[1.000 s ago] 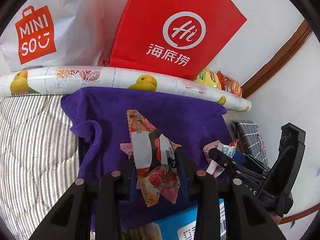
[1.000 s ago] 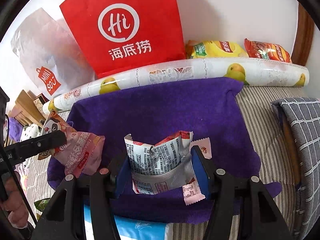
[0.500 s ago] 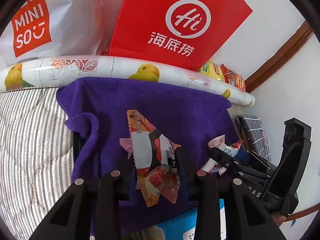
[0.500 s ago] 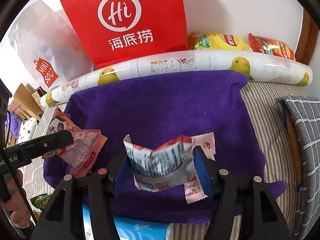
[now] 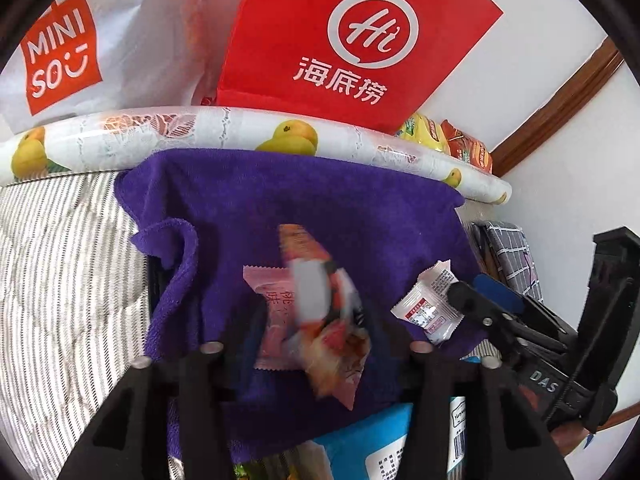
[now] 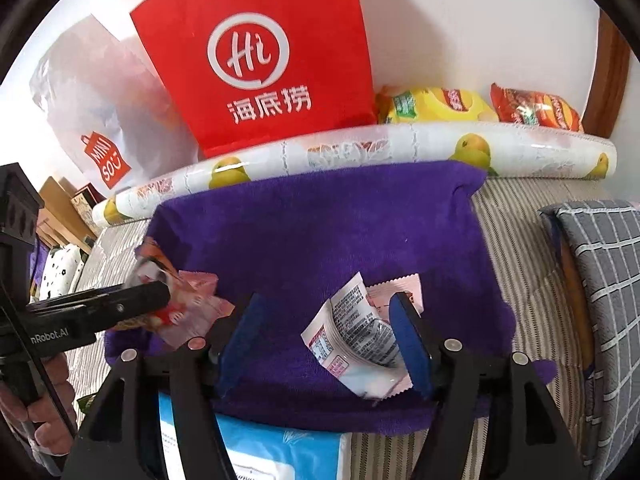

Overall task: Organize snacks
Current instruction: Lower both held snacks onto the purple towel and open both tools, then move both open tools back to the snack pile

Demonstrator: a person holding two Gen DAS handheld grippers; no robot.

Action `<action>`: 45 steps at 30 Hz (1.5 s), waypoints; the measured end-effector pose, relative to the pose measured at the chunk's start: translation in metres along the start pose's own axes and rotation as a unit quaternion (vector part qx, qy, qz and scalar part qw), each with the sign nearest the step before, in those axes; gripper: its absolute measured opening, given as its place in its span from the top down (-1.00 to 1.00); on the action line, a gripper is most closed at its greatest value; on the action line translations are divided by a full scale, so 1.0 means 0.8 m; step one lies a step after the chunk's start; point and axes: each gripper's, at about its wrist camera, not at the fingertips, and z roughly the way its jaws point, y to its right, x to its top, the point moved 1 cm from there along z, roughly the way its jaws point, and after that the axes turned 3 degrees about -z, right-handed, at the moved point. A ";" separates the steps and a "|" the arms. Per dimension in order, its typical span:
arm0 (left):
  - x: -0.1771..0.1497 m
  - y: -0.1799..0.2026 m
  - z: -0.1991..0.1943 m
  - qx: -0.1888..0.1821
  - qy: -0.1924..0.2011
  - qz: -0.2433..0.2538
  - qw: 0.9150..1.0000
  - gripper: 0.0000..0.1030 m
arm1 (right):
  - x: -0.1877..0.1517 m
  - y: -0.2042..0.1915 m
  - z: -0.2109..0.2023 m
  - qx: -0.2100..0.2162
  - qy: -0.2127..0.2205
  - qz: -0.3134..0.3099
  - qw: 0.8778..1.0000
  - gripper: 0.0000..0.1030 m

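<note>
A purple towel (image 5: 320, 200) (image 6: 320, 232) is spread on the striped bed. My left gripper (image 5: 316, 328) is open; an orange, white and pink snack packet (image 5: 320, 304), blurred, lies between its fingers over a pink packet (image 5: 276, 320). In the right wrist view the left gripper (image 6: 120, 308) shows at the left with those packets (image 6: 188, 308). My right gripper (image 6: 324, 332) is open; a white and red snack packet (image 6: 356, 340) lies on the towel against its right finger, with a pink packet (image 6: 404, 292) behind. It also shows in the left wrist view (image 5: 428, 304).
A red paper bag (image 6: 264, 60) and a white Miniso bag (image 5: 60, 56) stand against the wall behind a fruit-print roll (image 6: 360, 152). Yellow (image 6: 432, 106) and red (image 6: 536, 112) snack bags lie at the back right. A blue tissue pack (image 6: 260, 452) lies near me; a grey checked cushion (image 6: 600, 280) is right.
Both grippers have opened. The packets they were gripping have dropped onto the purple towel; the left one is still moving.
</note>
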 end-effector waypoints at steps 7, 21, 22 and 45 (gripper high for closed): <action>-0.008 0.006 -0.032 0.002 0.012 0.006 1.000 -0.12 | -0.004 -0.003 -0.029 -0.004 0.015 0.005 1.000 -0.29; -0.050 0.006 -0.122 0.011 0.047 0.002 0.999 -0.12 | -0.033 -0.028 -0.124 -0.019 0.060 -0.013 0.998 -0.29; -0.056 0.006 -0.129 0.012 0.050 0.001 0.999 -0.12 | -0.037 -0.030 -0.130 -0.020 0.062 -0.015 0.998 -0.29; -0.160 -0.004 -0.187 0.023 0.061 -0.010 0.998 -0.12 | -0.195 -0.039 -0.162 0.005 0.002 -0.028 1.000 0.07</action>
